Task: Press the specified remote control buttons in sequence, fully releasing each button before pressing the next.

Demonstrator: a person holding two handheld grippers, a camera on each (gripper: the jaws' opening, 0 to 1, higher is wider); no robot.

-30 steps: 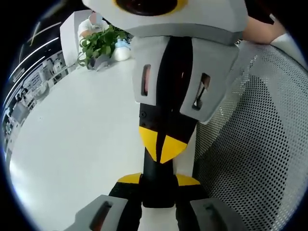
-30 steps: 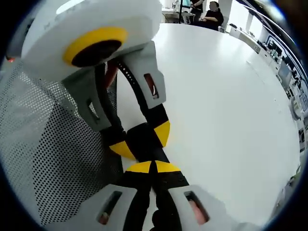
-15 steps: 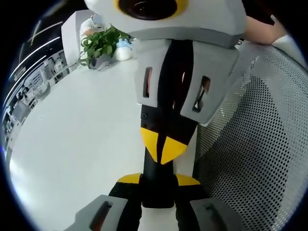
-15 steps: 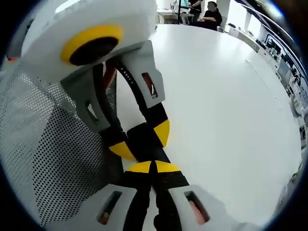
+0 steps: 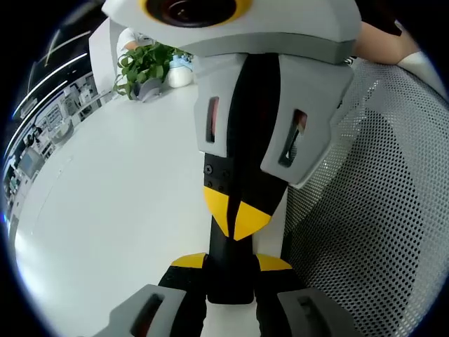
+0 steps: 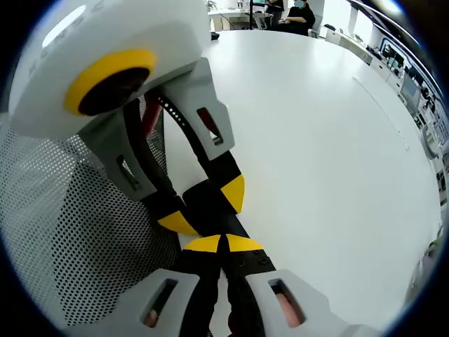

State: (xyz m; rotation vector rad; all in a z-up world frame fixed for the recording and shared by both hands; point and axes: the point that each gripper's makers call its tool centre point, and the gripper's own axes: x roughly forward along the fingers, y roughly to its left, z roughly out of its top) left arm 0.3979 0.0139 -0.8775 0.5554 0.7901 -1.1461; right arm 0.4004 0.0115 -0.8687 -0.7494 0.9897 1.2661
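**Surface.** White table (image 5: 112,196), smooth and matt. Its far edge curves; in the right gripper view the top runs wide and bare towards that edge.

**Room.** Beyond the far edge, in the right gripper view, seated people (image 6: 295,14) at other desks. In the left gripper view, a leafy potted plant (image 5: 144,63) stands at the table's far end, with shelving and equipment along the wall behind. The detail there is too small to read.

**Edges and open room.**
- Your two grippers work close beside a white mesh panel (image 5: 372,210).
- The panel stands to the right in the left gripper view and to the left in the right gripper view.
- The side away from the panel is open tabletop, well clear to the rim.

**Materials and shapes.**
- Mesh panel: white, curved, evenly pierced with small round holes.
- Gripper bodies: grey-white shells with slotted sides, black inner faces and yellow tips.

**Left gripper** (image 5: 231,263). The jaws stand apart, clamped on either side of the remote control (image 5: 230,281), a narrow black bar running forward between the yellow tips.

**Right gripper** (image 6: 224,243). The jaws are brought together, the yellow tips meeting in a single wedge. The wedge points at the left gripper's tips and lies over the remote control's face. You cannot tell from either view whether it is touching a button.

**Task item.** The remote control is off the table, held in your left gripper. Its buttons cannot be made out.
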